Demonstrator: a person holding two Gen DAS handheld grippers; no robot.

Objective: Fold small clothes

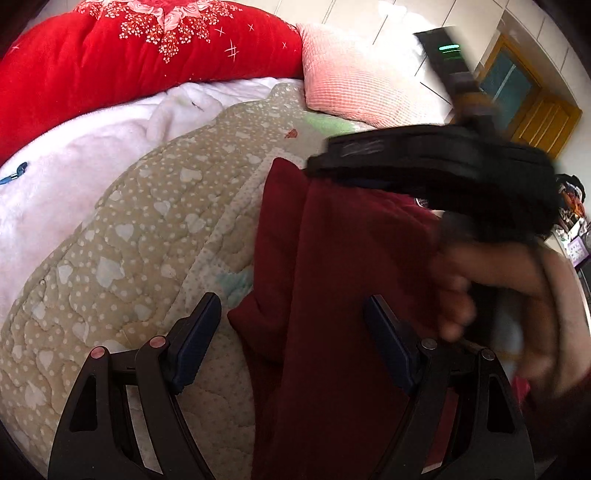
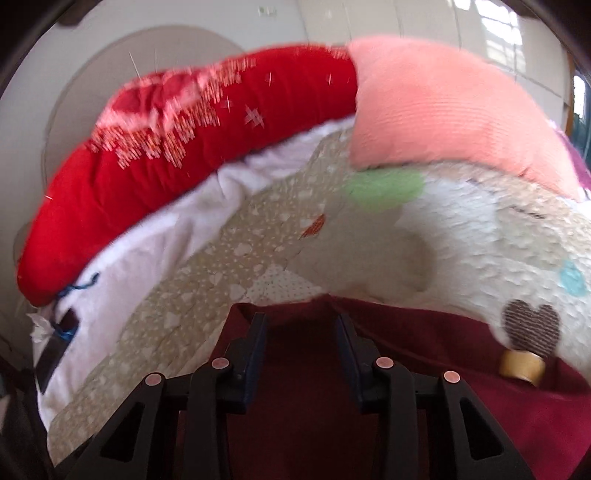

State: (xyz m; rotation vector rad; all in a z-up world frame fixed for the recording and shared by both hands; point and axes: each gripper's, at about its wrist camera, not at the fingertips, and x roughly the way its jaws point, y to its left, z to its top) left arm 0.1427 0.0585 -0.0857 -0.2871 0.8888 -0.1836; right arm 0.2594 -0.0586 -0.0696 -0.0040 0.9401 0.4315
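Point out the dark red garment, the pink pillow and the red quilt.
dark red garment (image 1: 332, 314): left wrist view, on its flat middle panel.
pink pillow (image 2: 436, 107): right wrist view, on its ribbed front face.
red quilt (image 1: 110, 70): left wrist view, on the plain red below its flowers.

Bed covered by beige quilt (image 1: 147, 236) printed with pale hearts and dots. White fleece blanket (image 1: 74, 155) beneath its far edge. Red floral pillow (image 1: 147, 48) and pink pillow (image 1: 351, 77) side by side at the head. Rounded pale headboard (image 2: 110, 66) against plain light wall (image 2: 332, 18). Pale tiled floor (image 1: 369, 14) beyond the bed; wooden door (image 1: 532, 107) with glass pane. Bright window (image 2: 502, 29), daylight throughout.
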